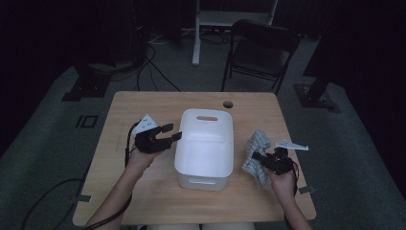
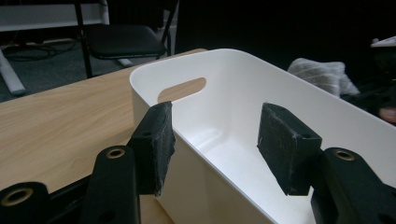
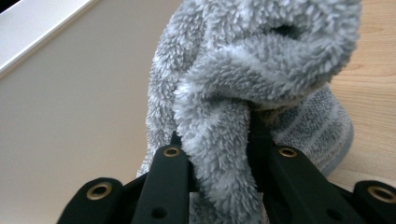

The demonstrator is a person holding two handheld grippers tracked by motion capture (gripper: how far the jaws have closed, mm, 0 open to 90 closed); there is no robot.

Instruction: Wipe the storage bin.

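Note:
A white plastic bin [image 1: 206, 143] with handle slots stands in the middle of the wooden table [image 1: 143, 191]. My left gripper [image 1: 172, 132] hovers at the bin's left rim, jaws open and empty; in the left gripper view the bin [image 2: 243, 107] lies just ahead of the pads [image 2: 156, 144]. To the right of the bin, my right gripper [image 1: 258, 155] is shut on a fluffy grey striped towel [image 1: 256, 151]. A fold of that towel [image 3: 233, 93] is pinched between its jaws, and the rest hangs down to the table.
A round cable hole [image 1: 228, 104] sits near the table's far edge. A black folding chair [image 1: 261, 52] stands behind the table. Cables cross the floor at the far left. The bin's white wall [image 3: 56, 93] is close beside the towel.

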